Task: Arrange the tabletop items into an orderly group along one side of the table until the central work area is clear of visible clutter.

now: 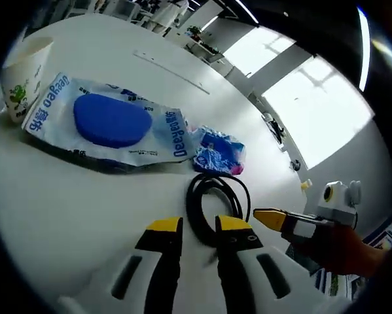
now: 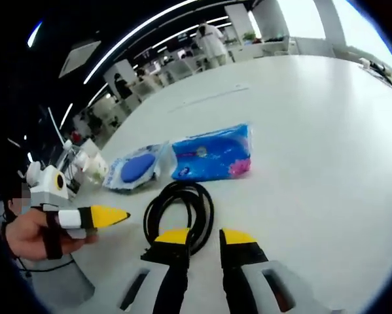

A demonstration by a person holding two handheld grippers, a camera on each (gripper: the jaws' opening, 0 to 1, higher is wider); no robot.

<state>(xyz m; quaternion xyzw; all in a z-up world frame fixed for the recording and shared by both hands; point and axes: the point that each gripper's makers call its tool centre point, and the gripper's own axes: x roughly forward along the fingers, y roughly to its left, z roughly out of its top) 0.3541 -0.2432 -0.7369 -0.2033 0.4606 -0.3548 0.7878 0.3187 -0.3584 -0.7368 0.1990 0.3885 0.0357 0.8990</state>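
Although the paper cup (image 1: pixel 22 78) is sitting at the far left of the left gripper view, the dark rim is cutting off part of it, and its printed green motif is too small to read. Just to the right of the cup, a flat blue-and-white packet (image 1: pixel 110 124) is lying on the white counter (image 1: pixel 71 216), its lettering bending with the lens. Beyond the packet's right end, a small blue printed pouch (image 1: pixel 219 153) is resting just above the coiled black cable (image 1: pixel 216 199).

The left gripper (image 1: pixel 199 226) is standing with its yellow-tipped jaws narrowly apart and holding nothing; the near side of the cable is disappearing behind those tips, so contact cannot be judged. To the right of the cable, the right gripper (image 1: pixel 269 218) is entering, its jaw gap hidden from this side.

In the right gripper view, the left gripper (image 2: pixel 110 216) is coming in left of the cable (image 2: pixel 179 212), carried by a hand (image 2: pixel 32 235). The right gripper (image 2: pixel 204 237) is keeping a narrow gap, gripping nothing, with the cable's near loop tucked behind its left tip. Behind the cable, the packet (image 2: pixel 138 167) and pouch (image 2: pixel 212 155) are lying side by side.
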